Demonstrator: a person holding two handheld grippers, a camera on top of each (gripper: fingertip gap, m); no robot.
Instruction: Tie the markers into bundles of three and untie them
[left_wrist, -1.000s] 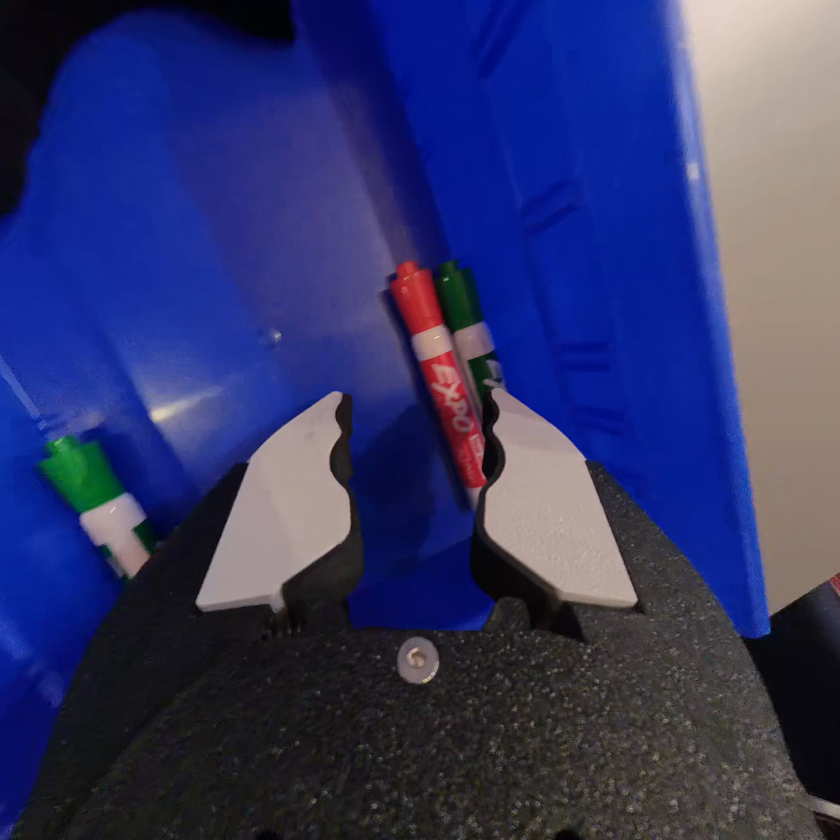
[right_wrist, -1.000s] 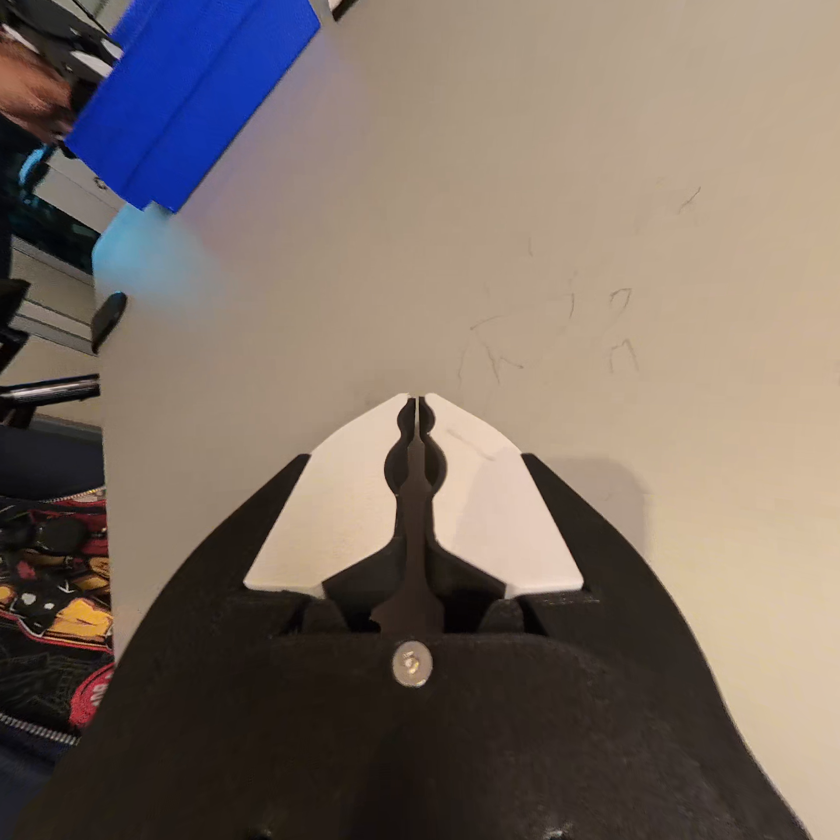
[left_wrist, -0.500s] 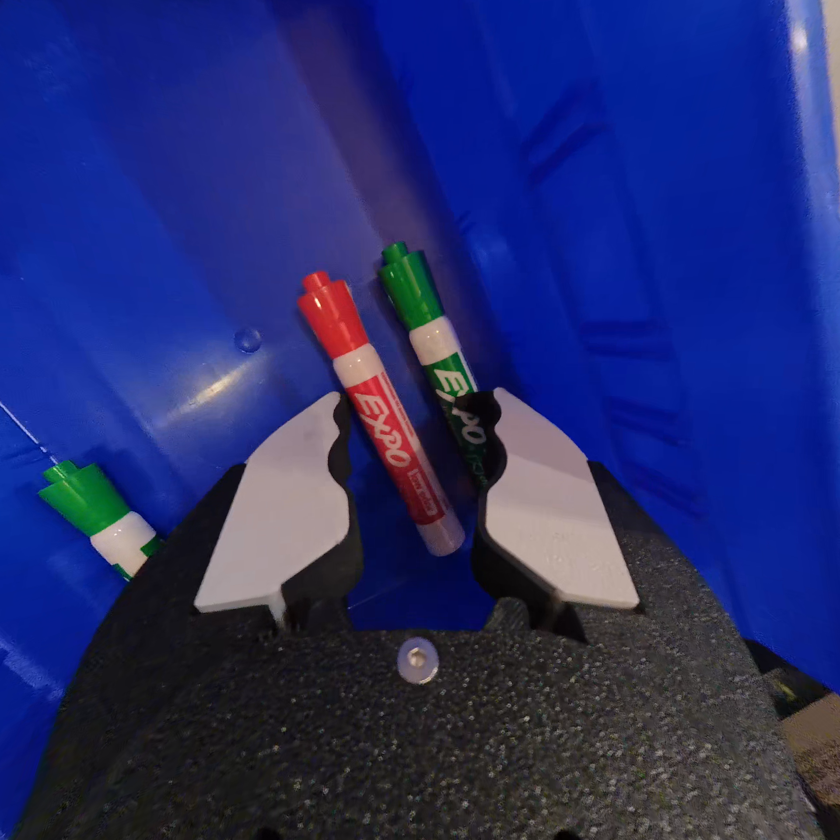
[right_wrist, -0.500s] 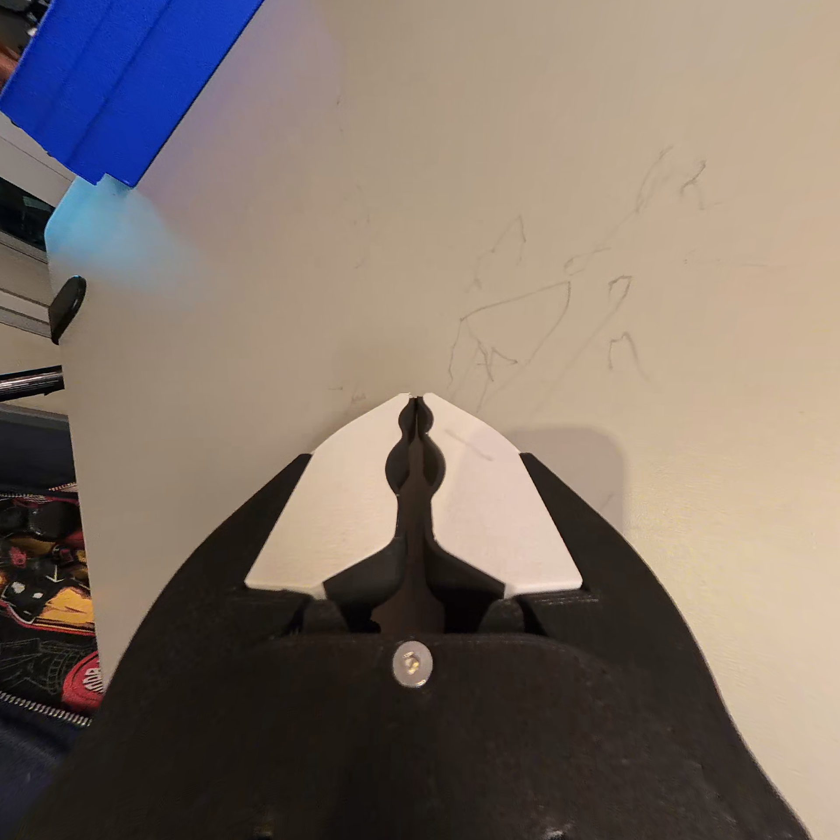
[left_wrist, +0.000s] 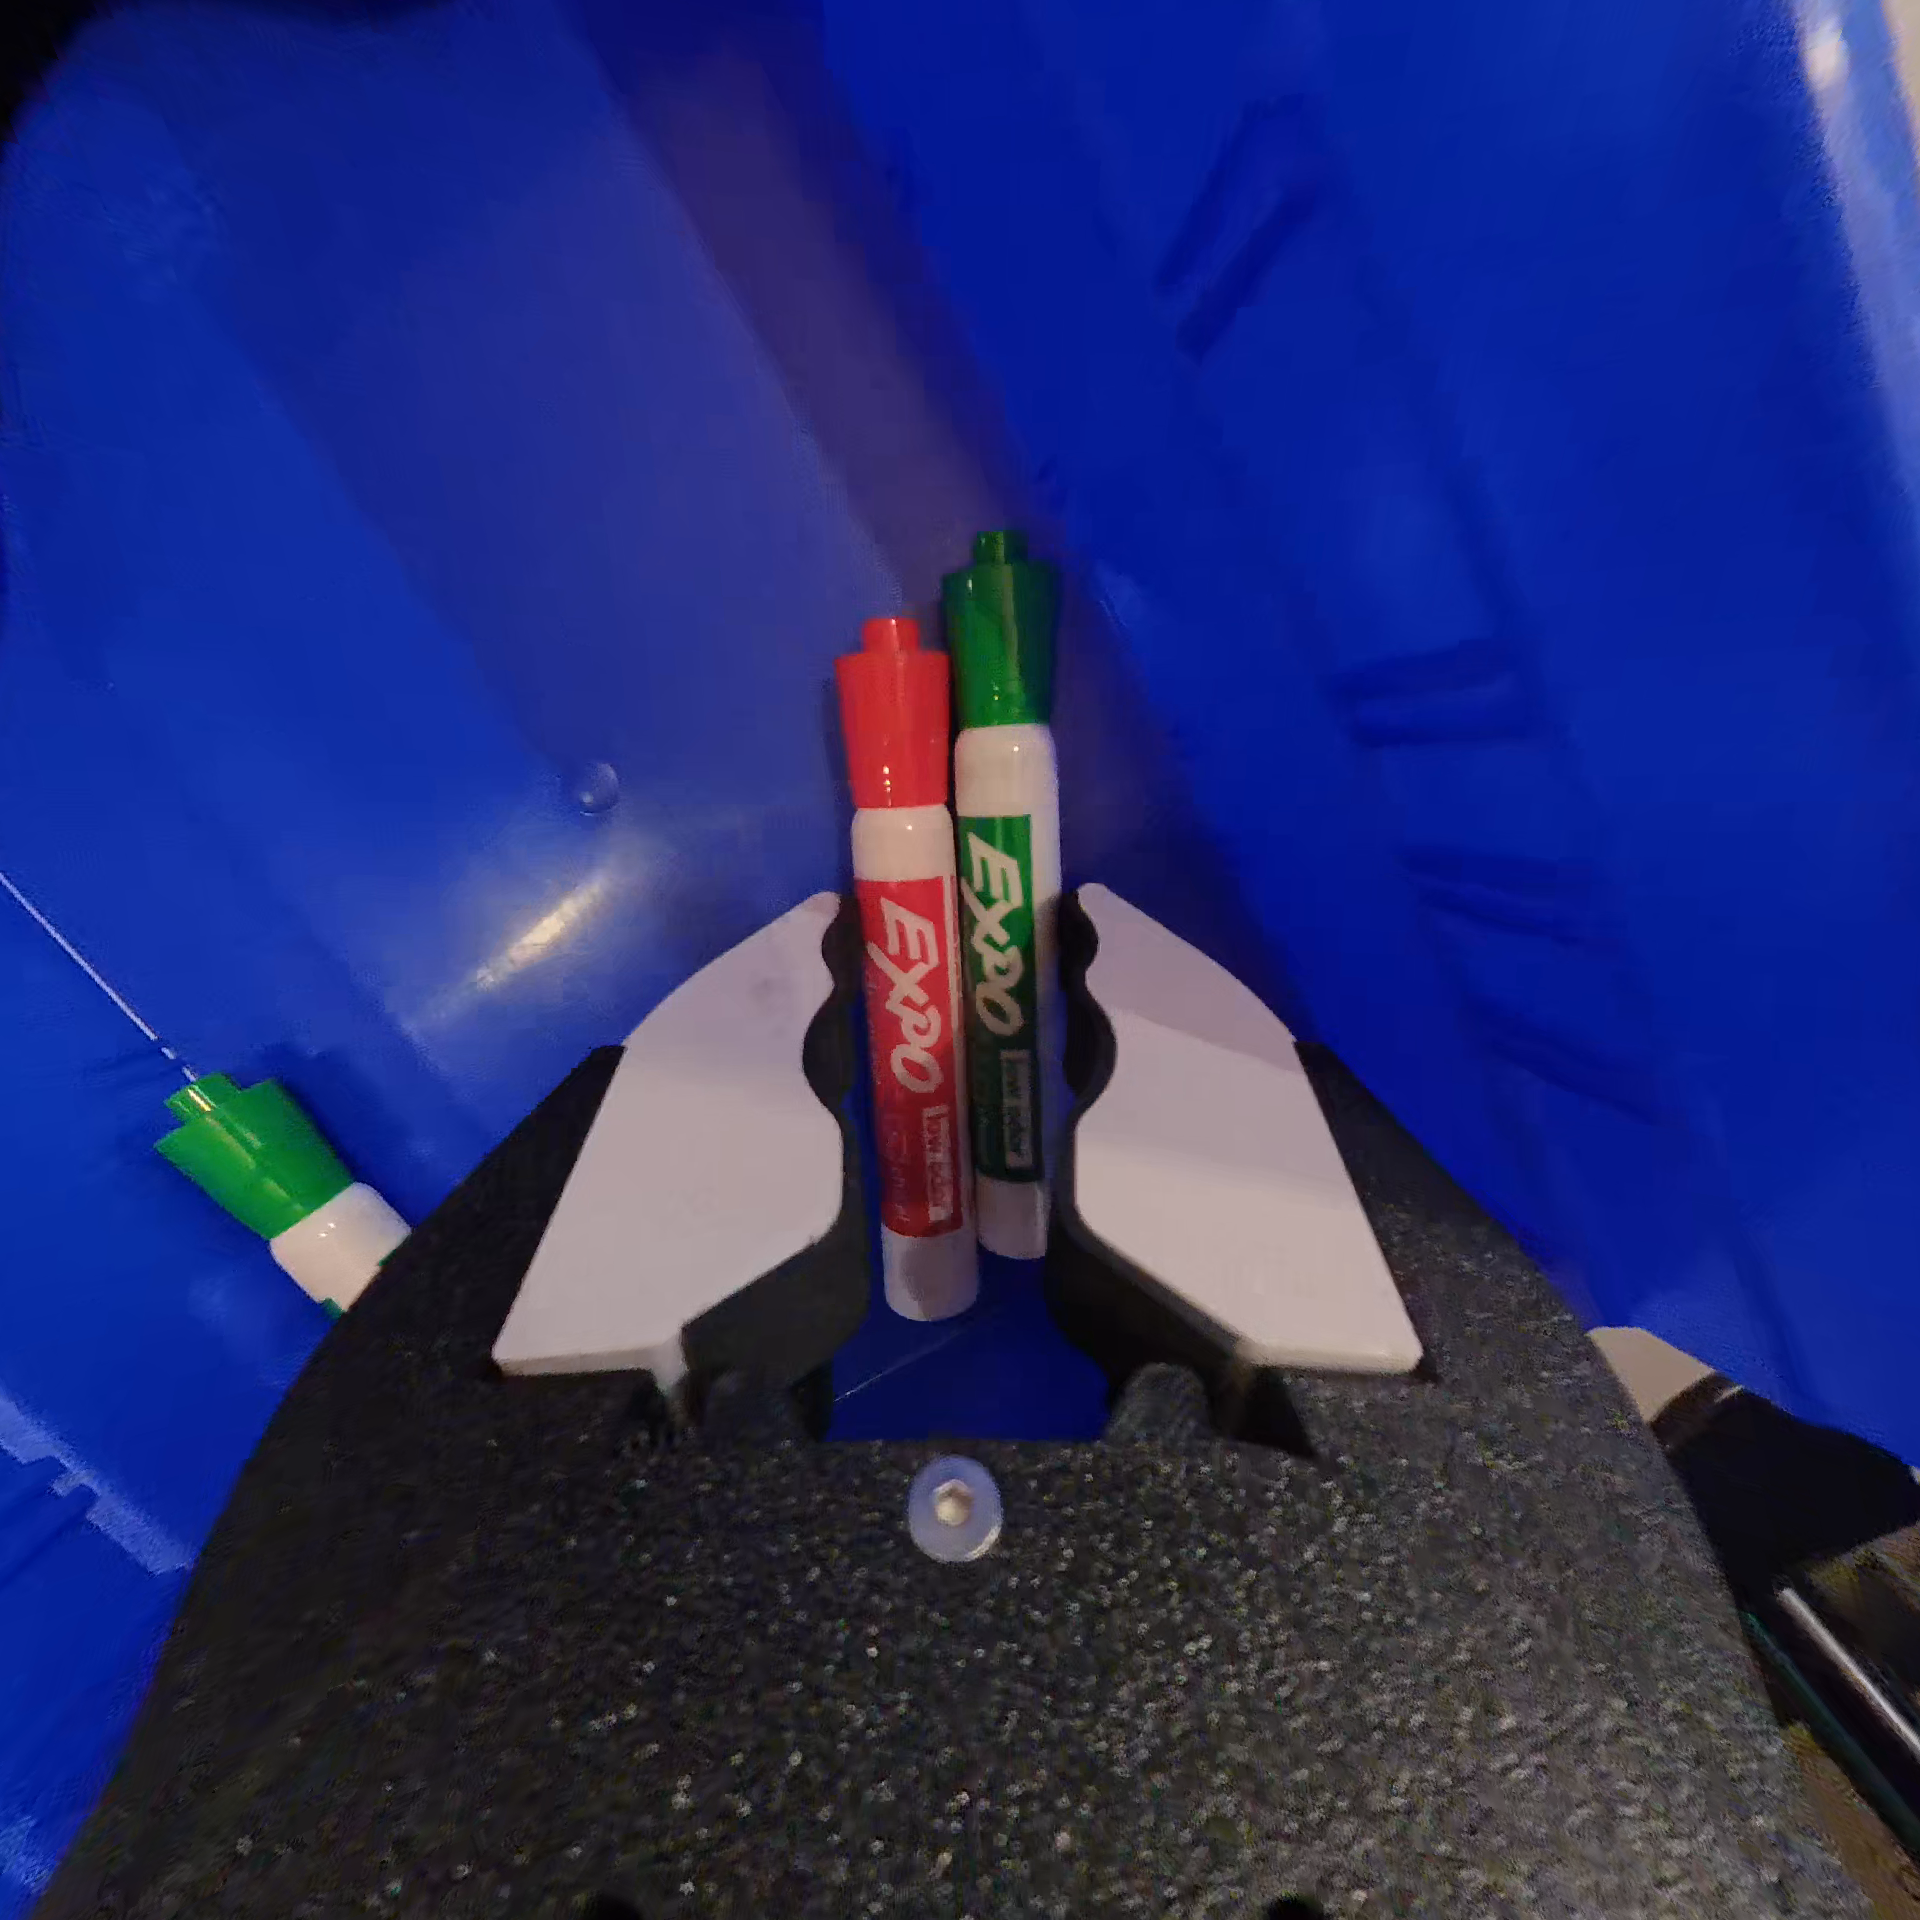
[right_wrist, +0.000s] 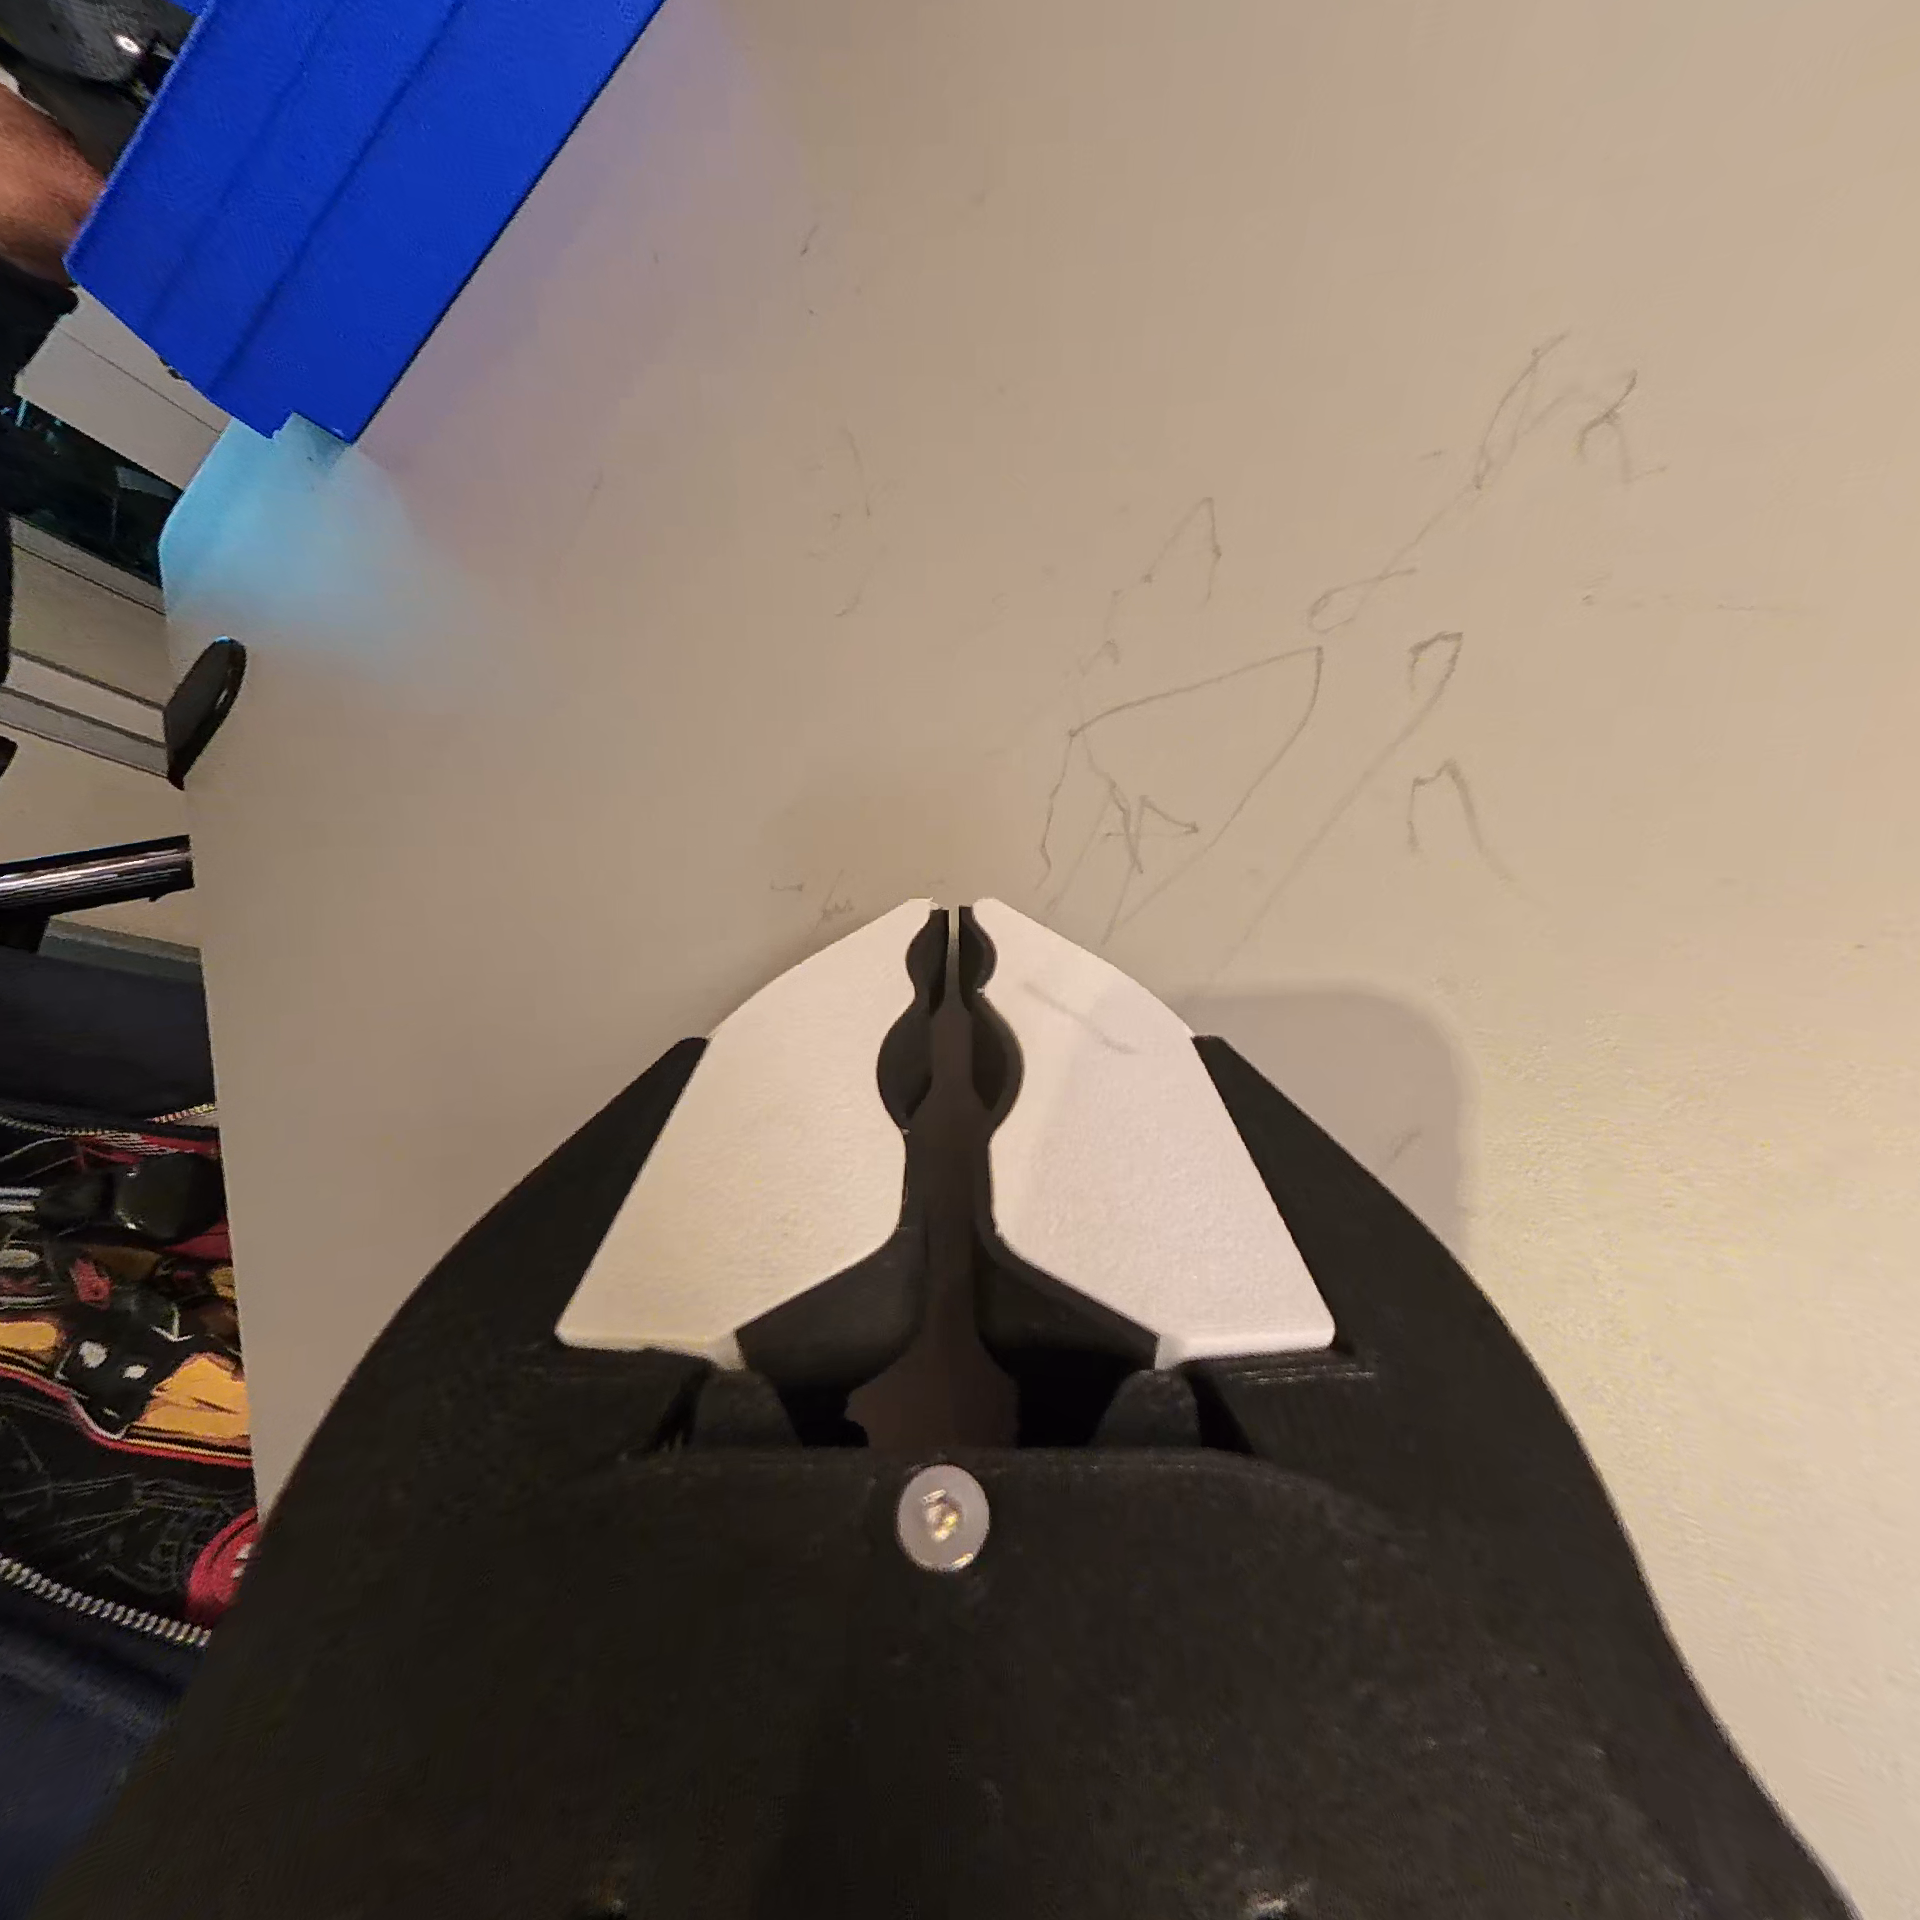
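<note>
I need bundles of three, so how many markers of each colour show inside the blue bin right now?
Red marker: 1
Green markers: 2, one beside the red marker, one at the left edge, partly hidden by the left gripper
Total: 3 markers in view in the blue bin

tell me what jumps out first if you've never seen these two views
In the left wrist view, a red marker and a green marker lie side by side between the fingers of the left gripper, deep inside a bright blue bin; whether the fingers press them is unclear. A second green marker peeks out at the lower left. In the right wrist view, the right gripper is shut on nothing over a pale, pencil-scribbled table, the bin at the upper left.
</note>
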